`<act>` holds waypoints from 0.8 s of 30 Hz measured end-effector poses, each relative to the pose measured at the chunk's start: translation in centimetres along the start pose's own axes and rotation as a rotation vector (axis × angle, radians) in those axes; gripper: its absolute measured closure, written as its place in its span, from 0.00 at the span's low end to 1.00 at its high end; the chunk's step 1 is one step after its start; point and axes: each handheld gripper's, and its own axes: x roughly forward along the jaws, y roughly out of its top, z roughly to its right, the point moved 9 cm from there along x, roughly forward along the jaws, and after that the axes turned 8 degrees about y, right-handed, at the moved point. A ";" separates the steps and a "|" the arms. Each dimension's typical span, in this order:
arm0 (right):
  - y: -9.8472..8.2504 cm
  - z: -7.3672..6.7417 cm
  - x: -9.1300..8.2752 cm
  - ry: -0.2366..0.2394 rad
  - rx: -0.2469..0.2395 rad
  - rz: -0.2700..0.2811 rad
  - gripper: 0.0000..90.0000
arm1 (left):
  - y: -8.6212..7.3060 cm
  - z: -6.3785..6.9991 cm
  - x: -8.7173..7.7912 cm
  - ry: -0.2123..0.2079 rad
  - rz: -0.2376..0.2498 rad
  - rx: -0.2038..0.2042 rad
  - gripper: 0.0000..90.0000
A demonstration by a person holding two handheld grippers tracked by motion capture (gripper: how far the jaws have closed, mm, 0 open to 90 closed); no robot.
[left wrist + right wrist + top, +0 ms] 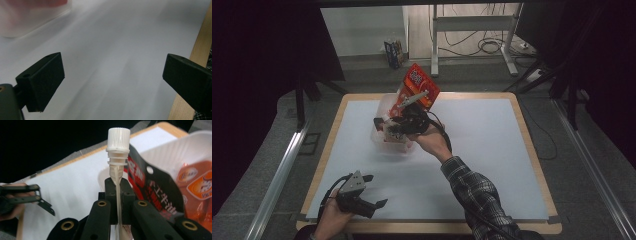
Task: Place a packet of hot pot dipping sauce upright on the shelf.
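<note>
Left gripper (pixel 371 190) agape, right gripper (pixel 116 182) clamped.

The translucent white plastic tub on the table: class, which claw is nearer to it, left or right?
Right. The right claw is over the translucent white plastic tub, clamping a red spouted pouch; the left claw sits open near the table's front edge.

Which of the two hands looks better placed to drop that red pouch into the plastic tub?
Right. The right gripper is shut on the red pouch above the tub; the left gripper is open, near the table's front edge.
</note>
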 end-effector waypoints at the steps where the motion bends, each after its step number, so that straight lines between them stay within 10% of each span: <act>1: -0.3 0.2 0.2 -0.004 0.006 -0.006 0.96 | 0.0 0.0 0.0 0.000 0.001 -0.001 0.04; 10: -0.9 0.6 1.9 -0.034 -0.015 -0.020 0.92 | 0.0 0.0 0.0 0.004 -0.004 0.006 0.04; 24: -0.9 0.6 1.5 -0.108 -0.078 -0.036 0.46 | 0.0 0.1 0.1 0.004 -0.006 0.008 0.04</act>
